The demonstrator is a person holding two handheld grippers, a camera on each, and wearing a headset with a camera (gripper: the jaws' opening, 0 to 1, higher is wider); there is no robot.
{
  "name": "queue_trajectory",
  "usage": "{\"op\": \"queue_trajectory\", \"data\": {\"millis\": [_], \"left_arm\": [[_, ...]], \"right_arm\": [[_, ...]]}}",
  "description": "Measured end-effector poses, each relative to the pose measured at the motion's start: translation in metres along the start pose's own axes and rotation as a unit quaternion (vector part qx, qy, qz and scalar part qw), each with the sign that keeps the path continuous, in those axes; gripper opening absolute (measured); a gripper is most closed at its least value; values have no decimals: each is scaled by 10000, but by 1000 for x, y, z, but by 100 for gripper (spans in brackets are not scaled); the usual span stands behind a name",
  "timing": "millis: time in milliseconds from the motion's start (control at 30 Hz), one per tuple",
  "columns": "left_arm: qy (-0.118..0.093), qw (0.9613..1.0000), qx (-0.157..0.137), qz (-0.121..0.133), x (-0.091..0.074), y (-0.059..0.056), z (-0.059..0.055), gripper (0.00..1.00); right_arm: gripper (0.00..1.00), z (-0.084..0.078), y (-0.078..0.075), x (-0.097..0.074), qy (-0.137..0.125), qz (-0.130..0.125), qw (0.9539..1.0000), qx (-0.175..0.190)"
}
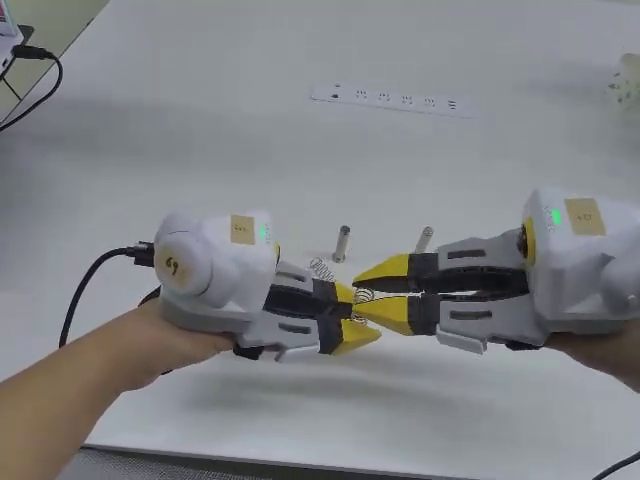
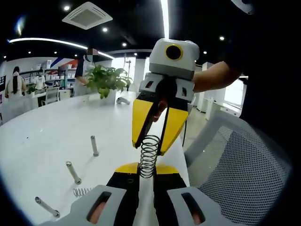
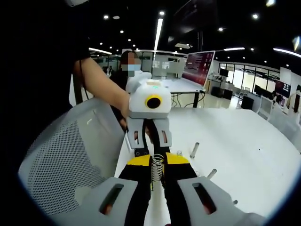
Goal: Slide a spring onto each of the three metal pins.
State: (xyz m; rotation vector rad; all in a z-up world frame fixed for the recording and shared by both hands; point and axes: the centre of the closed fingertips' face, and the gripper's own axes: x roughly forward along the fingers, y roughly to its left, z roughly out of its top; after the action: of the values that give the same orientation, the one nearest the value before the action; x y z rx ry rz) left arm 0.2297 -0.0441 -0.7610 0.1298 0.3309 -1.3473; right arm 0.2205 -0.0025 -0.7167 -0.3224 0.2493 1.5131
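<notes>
**Two hand-held grippers meeting tip to tip over one spring**

The left hand-held gripper (image 2: 146, 169) is gripping a spring (image 2: 149, 156). Its jaws are standing close together with the spring's near end pinched between the yellow tips, and the coil is running straight out ahead of them. The right hand-held gripper (image 3: 157, 161) is facing it head on. Its jaws are narrowing in a V around the spring's far end, and the coil is reaching back between them. Whether they are pressing on the spring or only bracketing it is not clear. In the head view the two sets of tips are meeting above the bench (image 1: 250, 130), near its front edge, with the spring bridging them.

Just behind the left jaws a loose spring (image 1: 322, 268) is lying on the bench. Beyond it, two pins are standing upright: one (image 1: 343, 243) near the loose spring, the other (image 1: 425, 238) behind the right jaws. The left gripper view is showing three pins (image 2: 73, 172) in a row off to the side, apart from both grippers, with the loose spring lying between the nearer two.

A hand (image 1: 190, 345) is cradling the left hand-held gripper from below, and a cable (image 1: 90, 280) is trailing from its rear. A power strip (image 1: 390, 98) is lying further back on the bench. A mesh chair (image 2: 235, 155) is standing beside the bench edge.
</notes>
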Motion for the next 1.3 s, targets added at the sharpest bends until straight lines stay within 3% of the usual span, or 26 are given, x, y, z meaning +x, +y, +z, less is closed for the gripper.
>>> {"op": "queue_trajectory", "data": {"millis": [1067, 1300], "left_arm": [[18, 9999, -148, 15, 3, -1, -1, 4], [17, 9998, -166, 89, 3, 1, -1, 11]], "right_arm": [[6, 1, 1, 0, 260, 86, 9987, -428], [6, 3, 3, 1, 284, 132, 9986, -424]]}}
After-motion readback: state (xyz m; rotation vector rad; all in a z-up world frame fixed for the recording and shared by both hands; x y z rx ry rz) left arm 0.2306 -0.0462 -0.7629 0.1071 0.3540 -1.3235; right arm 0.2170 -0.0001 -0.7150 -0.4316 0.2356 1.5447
